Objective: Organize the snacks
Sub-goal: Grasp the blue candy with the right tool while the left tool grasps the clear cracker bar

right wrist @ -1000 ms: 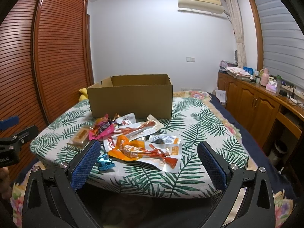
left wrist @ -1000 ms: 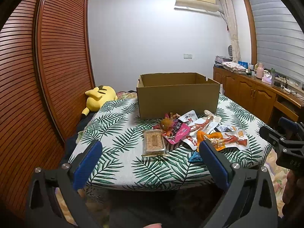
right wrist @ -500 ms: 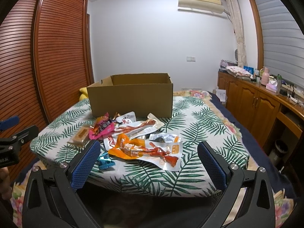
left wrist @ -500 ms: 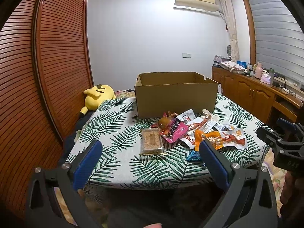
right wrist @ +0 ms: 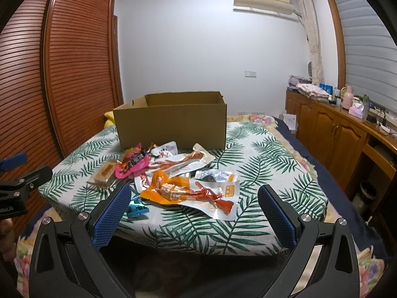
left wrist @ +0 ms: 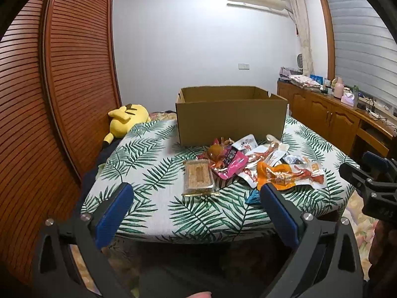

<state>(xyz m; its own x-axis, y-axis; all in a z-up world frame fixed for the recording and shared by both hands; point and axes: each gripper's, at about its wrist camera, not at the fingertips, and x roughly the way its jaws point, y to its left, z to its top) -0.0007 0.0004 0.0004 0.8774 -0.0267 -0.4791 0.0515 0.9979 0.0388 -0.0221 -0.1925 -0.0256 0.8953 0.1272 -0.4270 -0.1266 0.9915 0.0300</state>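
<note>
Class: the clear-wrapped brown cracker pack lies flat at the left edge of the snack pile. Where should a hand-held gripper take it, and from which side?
Grip the cracker pack across its narrow width, coming from above: it lies flat with its left side free, while its right edge touches the pink packet.

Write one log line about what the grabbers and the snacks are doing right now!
left gripper: open, empty, short of table | right gripper: open, empty | snacks: piled on table | box: open, behind pile
</note>
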